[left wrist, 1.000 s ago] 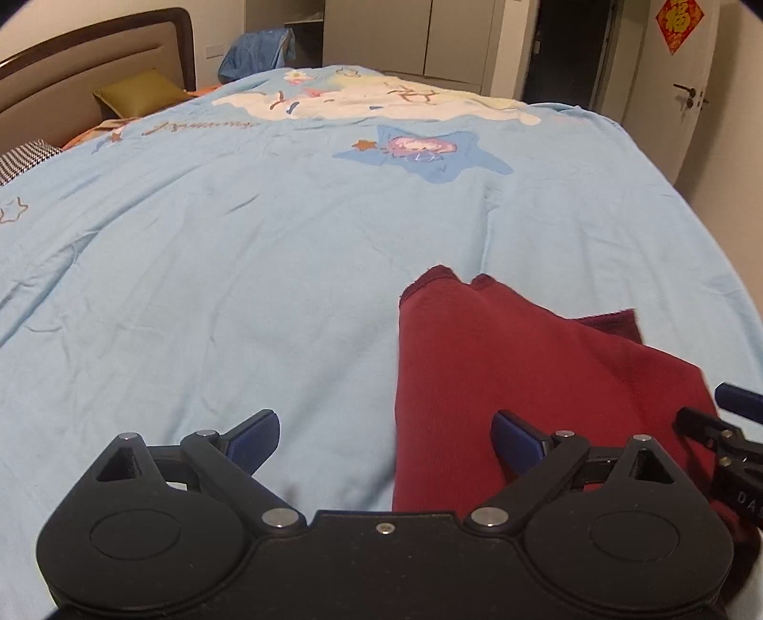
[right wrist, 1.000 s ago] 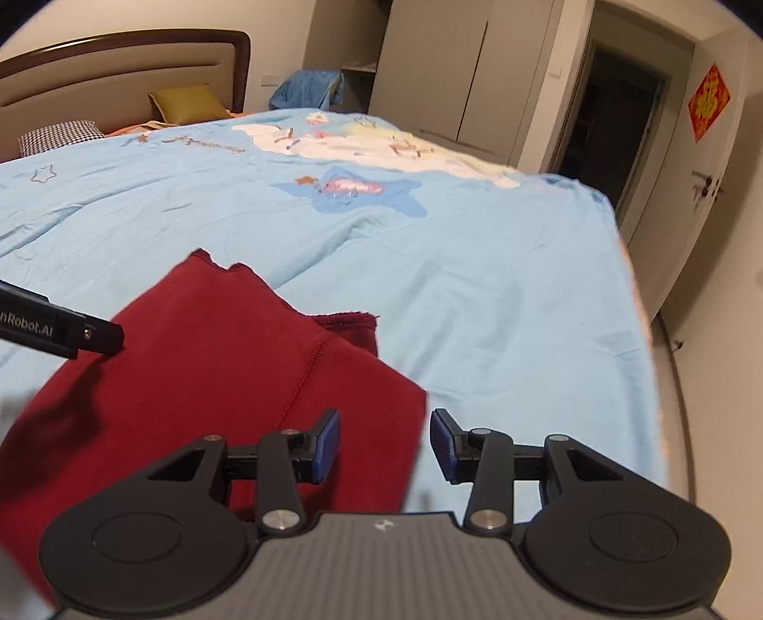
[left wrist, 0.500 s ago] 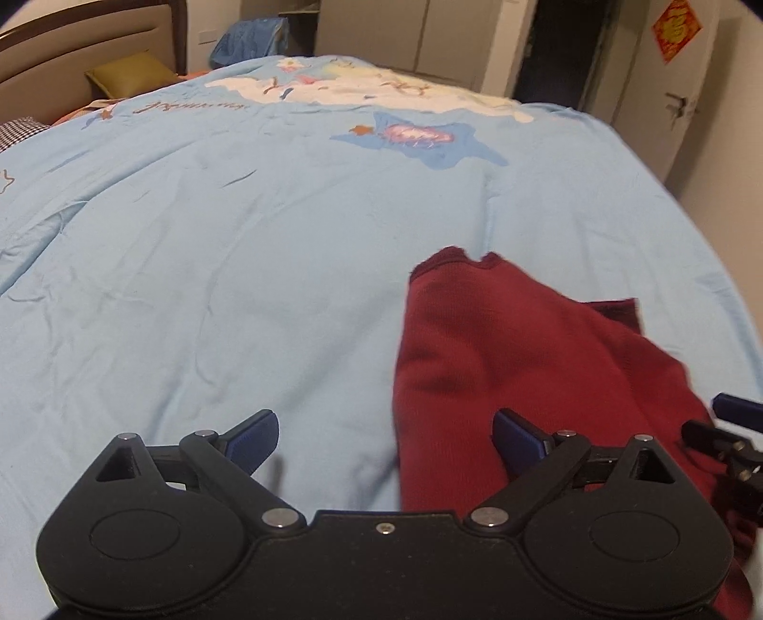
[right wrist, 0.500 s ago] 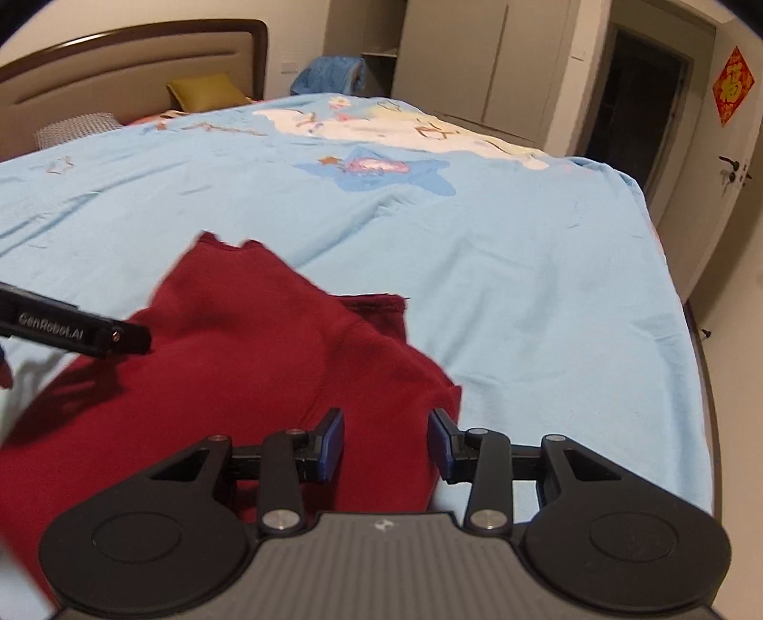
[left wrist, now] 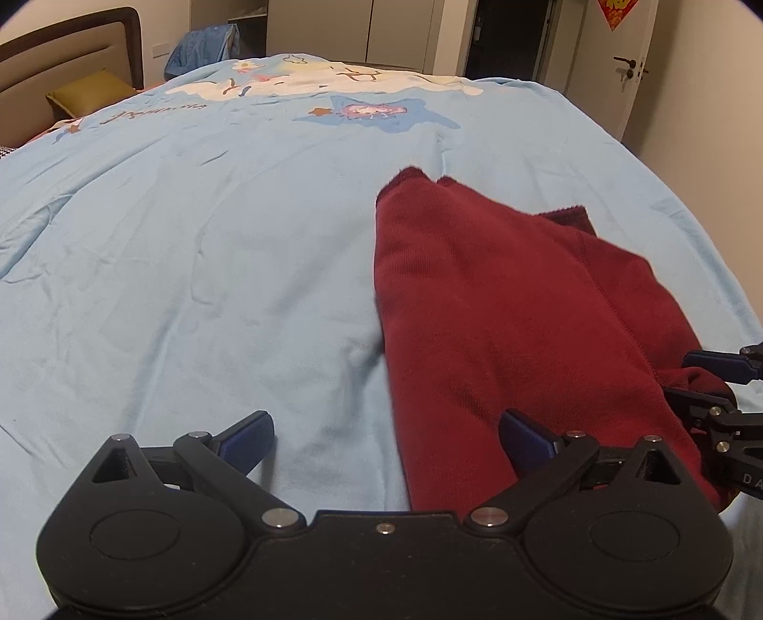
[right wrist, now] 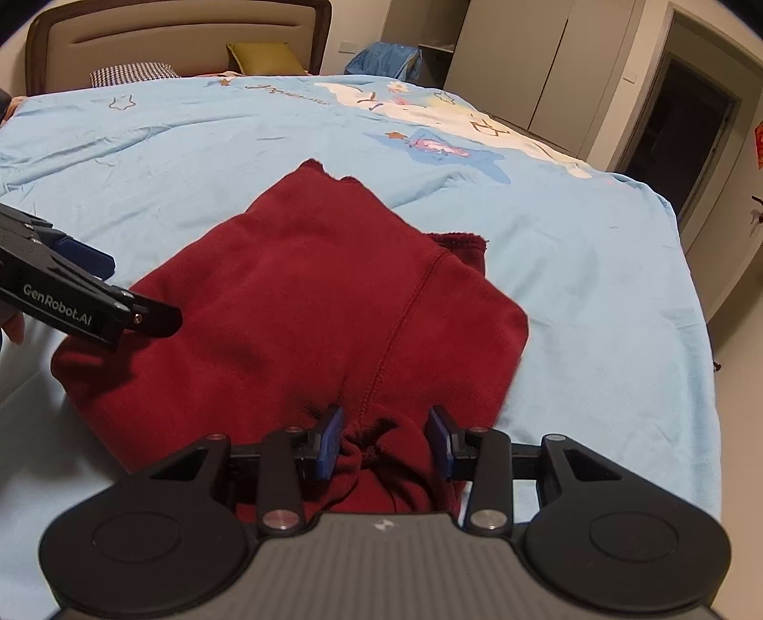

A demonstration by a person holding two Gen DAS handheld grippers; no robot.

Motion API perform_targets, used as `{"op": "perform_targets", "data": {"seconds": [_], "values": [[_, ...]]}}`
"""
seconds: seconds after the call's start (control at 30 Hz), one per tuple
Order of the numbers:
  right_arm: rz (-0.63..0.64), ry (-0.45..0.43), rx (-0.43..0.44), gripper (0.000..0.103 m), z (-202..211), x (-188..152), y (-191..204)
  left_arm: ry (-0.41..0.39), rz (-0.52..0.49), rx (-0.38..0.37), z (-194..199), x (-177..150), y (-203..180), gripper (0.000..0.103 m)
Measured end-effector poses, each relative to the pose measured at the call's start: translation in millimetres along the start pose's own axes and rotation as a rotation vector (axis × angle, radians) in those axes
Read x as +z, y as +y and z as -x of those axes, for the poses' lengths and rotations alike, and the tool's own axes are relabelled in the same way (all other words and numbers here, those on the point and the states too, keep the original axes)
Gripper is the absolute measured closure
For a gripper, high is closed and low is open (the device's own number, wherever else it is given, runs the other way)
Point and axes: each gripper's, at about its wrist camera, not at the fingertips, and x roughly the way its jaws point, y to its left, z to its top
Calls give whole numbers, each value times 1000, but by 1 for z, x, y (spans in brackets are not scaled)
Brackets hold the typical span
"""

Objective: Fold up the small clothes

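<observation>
A dark red garment (left wrist: 500, 305) lies folded on the light blue bedspread (left wrist: 214, 238); it also shows in the right wrist view (right wrist: 310, 305). My left gripper (left wrist: 386, 441) is wide open over the garment's left near edge, its right finger over the cloth and its left finger over the bedspread. My right gripper (right wrist: 386, 441) is open with a bunched fold of the garment's near edge between its fingers. The right gripper also shows at the right edge of the left wrist view (left wrist: 715, 386). The left gripper also shows in the right wrist view (right wrist: 86, 295).
The bed has a headboard (right wrist: 176, 43) with pillows (right wrist: 260, 57) at the far end. Wardrobe doors (left wrist: 400, 33) and a dark doorway (left wrist: 505, 38) stand beyond the bed. The bed's right edge (right wrist: 696, 305) drops to the floor.
My right gripper has moved left and forward onto the garment's near edge, which now sits bunched between its fingers. The left gripper has shifted slightly and stays wide open.
</observation>
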Motion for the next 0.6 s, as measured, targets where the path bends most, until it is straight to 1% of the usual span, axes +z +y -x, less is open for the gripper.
{"op": "perform_targets", "data": {"seconds": [0.03,0.1,0.2,0.27,0.33,0.47,0.53,0.57,0.6], "values": [[-13,-8,1,59,6,1,-2,-4,6,0,6,3,1,5],[-32,-27,6,58,21,5,-4,-1,16,0,19,5,2,5],[-17,-57,9,58,41,4,0,41,27,-42,29,2,5,4],[-10,-70,30,55,50,1,6,59,9,-53,31,-6,4,4],[1,-45,48,55,49,-3,13,70,2,-53,30,-14,5,3],[10,22,42,55,35,-15,23,98,25,-55,22,-21,8,1],[-8,28,46,54,33,-16,22,103,21,-52,21,-20,8,1],[-21,28,53,52,34,-14,20,106,19,-52,21,-18,7,1],[-35,24,60,47,35,-13,16,112,19,-54,22,-17,7,1]]}}
